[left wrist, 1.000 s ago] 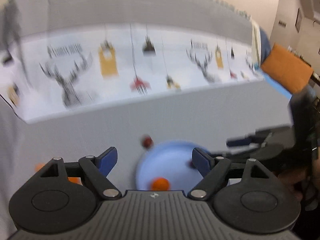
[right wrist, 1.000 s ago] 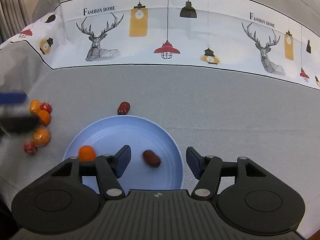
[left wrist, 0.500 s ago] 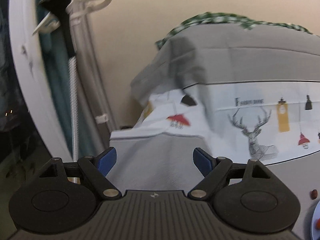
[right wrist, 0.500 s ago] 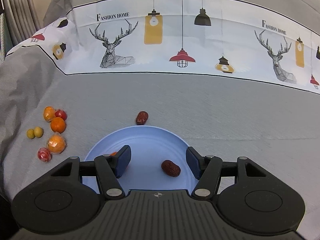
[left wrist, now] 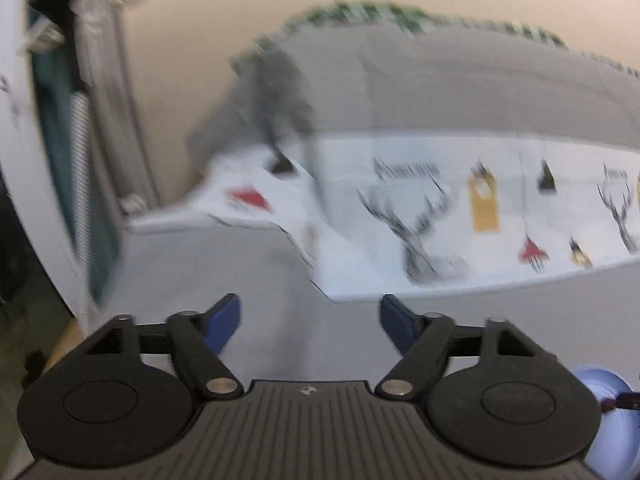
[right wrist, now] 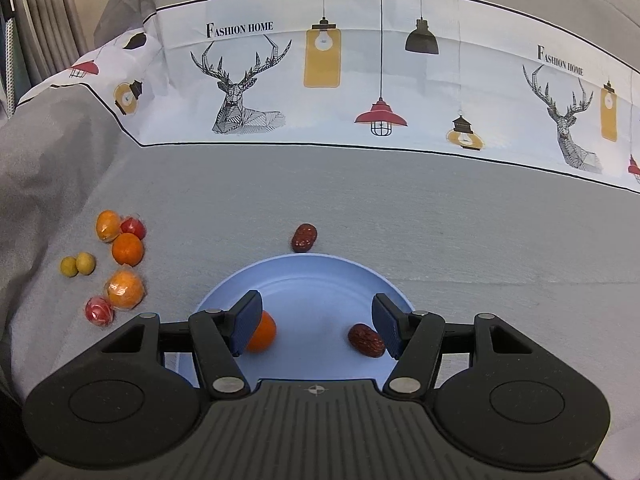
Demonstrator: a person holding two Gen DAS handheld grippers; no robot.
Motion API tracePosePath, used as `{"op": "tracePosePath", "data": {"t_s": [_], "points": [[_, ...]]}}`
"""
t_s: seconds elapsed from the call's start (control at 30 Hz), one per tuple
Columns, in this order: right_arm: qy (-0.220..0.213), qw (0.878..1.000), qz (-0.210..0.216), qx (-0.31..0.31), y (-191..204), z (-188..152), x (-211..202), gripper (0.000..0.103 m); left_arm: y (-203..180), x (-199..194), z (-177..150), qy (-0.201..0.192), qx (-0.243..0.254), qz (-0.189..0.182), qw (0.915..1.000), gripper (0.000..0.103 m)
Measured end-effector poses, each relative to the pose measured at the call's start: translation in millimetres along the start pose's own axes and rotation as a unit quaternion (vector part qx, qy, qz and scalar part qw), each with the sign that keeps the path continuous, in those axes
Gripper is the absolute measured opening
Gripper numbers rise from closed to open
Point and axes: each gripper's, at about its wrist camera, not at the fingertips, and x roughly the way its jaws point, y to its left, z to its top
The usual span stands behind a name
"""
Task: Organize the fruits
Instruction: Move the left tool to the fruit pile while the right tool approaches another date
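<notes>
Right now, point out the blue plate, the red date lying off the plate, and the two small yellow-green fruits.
blue plate (right wrist: 320, 280): right wrist view, bare inner surface.
red date (right wrist: 304, 237): right wrist view, its middle, beyond the plate's far rim.
yellow-green fruits (right wrist: 85, 263): right wrist view, the right one of the pair.

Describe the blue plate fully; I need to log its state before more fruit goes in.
The plate is round, pale blue and smooth, plastic by its look, with a low raised rim. It lies flat on the grey cloth. On it rest a small orange and a wrinkled red date, apart from each other. Another date lies on the cloth just beyond the far rim. The right gripper hovers open above it; the near edge is hidden.
</notes>
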Motion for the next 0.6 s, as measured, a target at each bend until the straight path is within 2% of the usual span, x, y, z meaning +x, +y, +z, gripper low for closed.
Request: {"op": "tracePosePath", "data": {"t_s": [0.03, 0.07, 0.1, 0.13, 0.17, 0.27, 0.37, 0.47, 0.6], "points": [[0.000, 1.000, 0.000, 0.000, 1, 0, 0, 0.063, -11, 8, -3, 0.017, -0.004, -0.015, 0.9997, 0.068], [-0.001, 1.000, -0.001, 0.001, 2, 0, 0, 0.063, -21, 18, -6, 0.039, -0.018, -0.035, 0.9985, 0.054], [-0.001, 1.000, -0.002, 0.001, 2, 0, 0, 0.063, -29, 26, -10, 0.056, -0.030, -0.052, 0.9966, 0.046], [0.000, 1.000, -0.002, 0.000, 3, 0, 0, 0.063, -35, 36, -14, 0.076, -0.043, -0.075, 0.9933, 0.033], [0.001, 1.000, -0.003, -0.001, 3, 0, 1, 0.063, -39, 44, -21, 0.092, -0.053, -0.096, 0.9897, 0.024], [0.000, 1.000, -0.004, -0.004, 5, 0, 1, 0.063, -46, 64, -41, 0.135, -0.052, -0.113, 0.9830, 0.023], [-0.002, 1.000, -0.004, -0.010, 7, 1, 2, 0.063, -40, 83, -57, 0.203, -0.074, -0.125, 0.9683, 0.023], [-0.005, 1.000, -0.006, -0.007, 7, 2, 3, 0.060, -31, 93, -63, 0.225, -0.102, -0.127, 0.9607, 0.023], [-0.012, 1.000, -0.003, -0.007, 12, 3, 2, 0.046, -21, 104, -70, 0.257, -0.140, -0.130, 0.9473, 0.023]]}}
